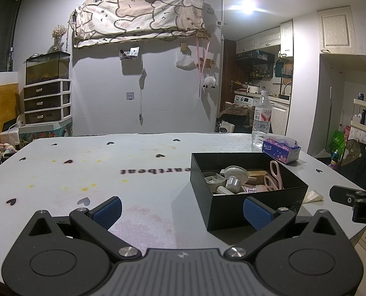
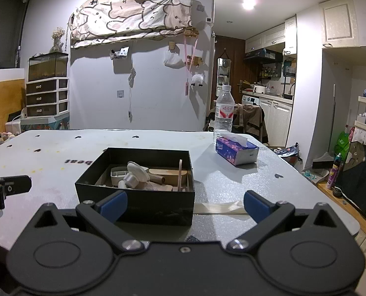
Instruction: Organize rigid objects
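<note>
Ahead of right gripper (image 2: 184, 206), jaws spread, nothing held: black box (image 2: 136, 201); left gripper (image 1: 181, 212) likewise spread.

The left tool (image 1: 183, 212) is held level and low, its blue-padded fingers (image 1: 107, 211) spread wide with nothing gripped. The right tool (image 2: 185, 207) is held likewise, jaws parted and empty, side by side with the left.

box (image 2: 143, 192) seen ahead of right jaws, scissors (image 1: 275, 175) inside | tissue pack (image 2: 237, 151) beyond, rightward | bottle (image 2: 223, 111) placed behind pack
</note>
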Demonstrator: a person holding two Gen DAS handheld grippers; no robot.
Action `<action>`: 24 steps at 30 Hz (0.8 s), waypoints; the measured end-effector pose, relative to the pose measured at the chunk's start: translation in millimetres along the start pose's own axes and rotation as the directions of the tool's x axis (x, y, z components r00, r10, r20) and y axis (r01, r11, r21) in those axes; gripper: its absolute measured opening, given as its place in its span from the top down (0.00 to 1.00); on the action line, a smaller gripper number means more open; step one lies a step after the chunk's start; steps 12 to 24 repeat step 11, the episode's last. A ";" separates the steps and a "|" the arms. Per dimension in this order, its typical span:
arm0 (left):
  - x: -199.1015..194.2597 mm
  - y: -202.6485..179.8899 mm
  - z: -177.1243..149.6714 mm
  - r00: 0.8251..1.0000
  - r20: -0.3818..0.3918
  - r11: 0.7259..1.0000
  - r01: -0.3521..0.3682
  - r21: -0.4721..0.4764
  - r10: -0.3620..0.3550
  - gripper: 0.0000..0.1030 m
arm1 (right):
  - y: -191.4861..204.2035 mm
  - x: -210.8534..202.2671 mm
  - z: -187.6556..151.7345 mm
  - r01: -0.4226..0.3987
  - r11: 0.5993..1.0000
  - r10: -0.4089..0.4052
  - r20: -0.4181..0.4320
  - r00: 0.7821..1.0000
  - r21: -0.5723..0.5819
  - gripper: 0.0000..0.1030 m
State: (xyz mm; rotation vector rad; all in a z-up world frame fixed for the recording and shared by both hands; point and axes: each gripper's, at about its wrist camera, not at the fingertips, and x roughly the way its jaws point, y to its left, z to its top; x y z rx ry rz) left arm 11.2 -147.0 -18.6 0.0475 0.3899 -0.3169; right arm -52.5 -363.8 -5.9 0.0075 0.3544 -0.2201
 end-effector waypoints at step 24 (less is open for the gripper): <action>0.0 0.0 0.0 1.000 0.001 1.000 0.000 0.000 0.000 0.00 | 0.5 0.1 -1.6 0.001 1.000 -0.001 -0.003 1.000 -0.001 0.01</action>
